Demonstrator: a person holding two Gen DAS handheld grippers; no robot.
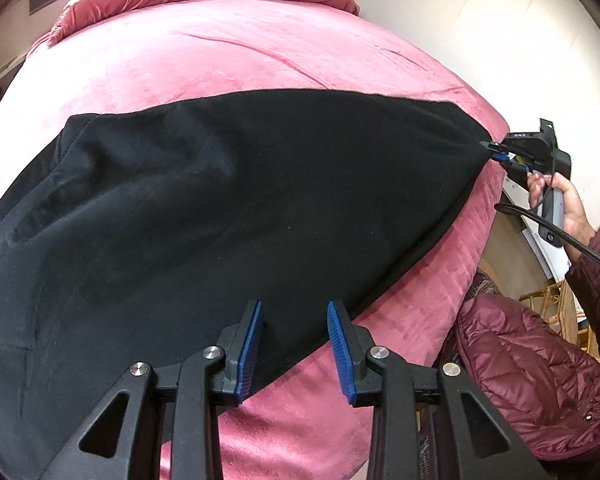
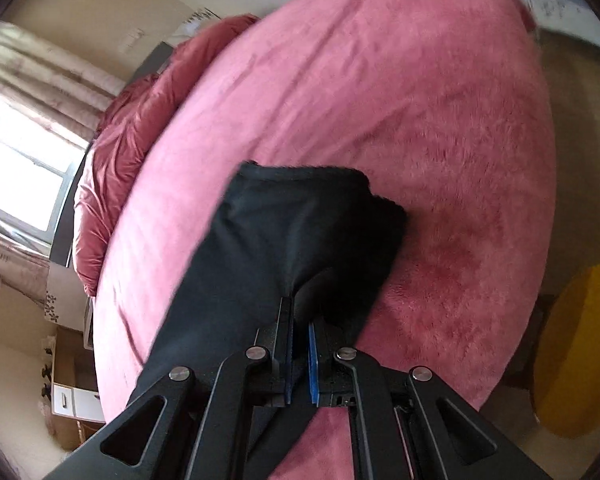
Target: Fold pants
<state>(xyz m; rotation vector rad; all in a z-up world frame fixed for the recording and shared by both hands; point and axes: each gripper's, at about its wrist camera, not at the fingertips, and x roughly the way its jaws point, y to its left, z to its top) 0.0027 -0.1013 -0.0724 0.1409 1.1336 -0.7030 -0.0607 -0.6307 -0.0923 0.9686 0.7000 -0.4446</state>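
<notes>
Pants (image 1: 228, 216): we see them spread black across the pink bed (image 1: 220, 60), reaching its right edge.
Left tongs (image 1: 296, 344): we hold them released, over the pants' near edge.
Right tongs (image 2: 300, 356): we keep them clenched on a pants corner.

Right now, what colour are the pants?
Black pants; clearest in the left wrist view.
</notes>
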